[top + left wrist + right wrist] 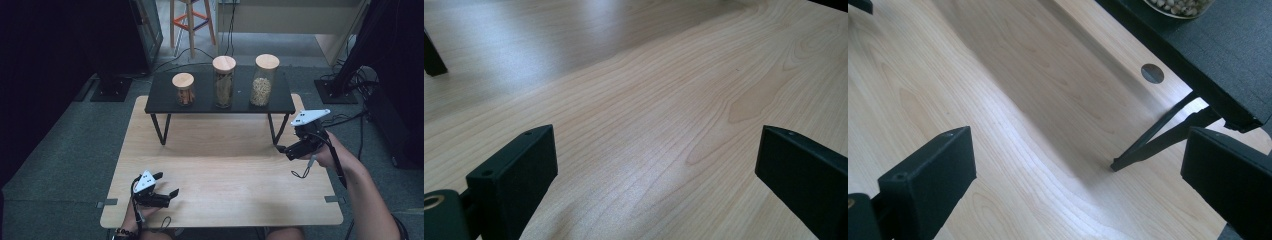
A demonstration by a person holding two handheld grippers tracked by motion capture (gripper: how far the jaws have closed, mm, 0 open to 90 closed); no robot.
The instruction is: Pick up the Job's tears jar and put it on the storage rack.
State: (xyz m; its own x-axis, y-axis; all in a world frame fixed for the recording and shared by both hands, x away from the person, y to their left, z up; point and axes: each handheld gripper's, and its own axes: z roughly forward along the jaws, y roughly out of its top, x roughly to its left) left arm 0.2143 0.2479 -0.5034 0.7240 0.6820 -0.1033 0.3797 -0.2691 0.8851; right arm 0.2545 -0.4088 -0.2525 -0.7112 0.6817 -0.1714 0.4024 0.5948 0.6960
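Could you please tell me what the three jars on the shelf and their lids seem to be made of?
The jars look like clear glass, perhaps plastic: their contents show through. The lids look like pale matte wood or bamboo, by their tan colour.

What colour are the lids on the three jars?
The jar lids are light, pale wood, seen best in the high view.
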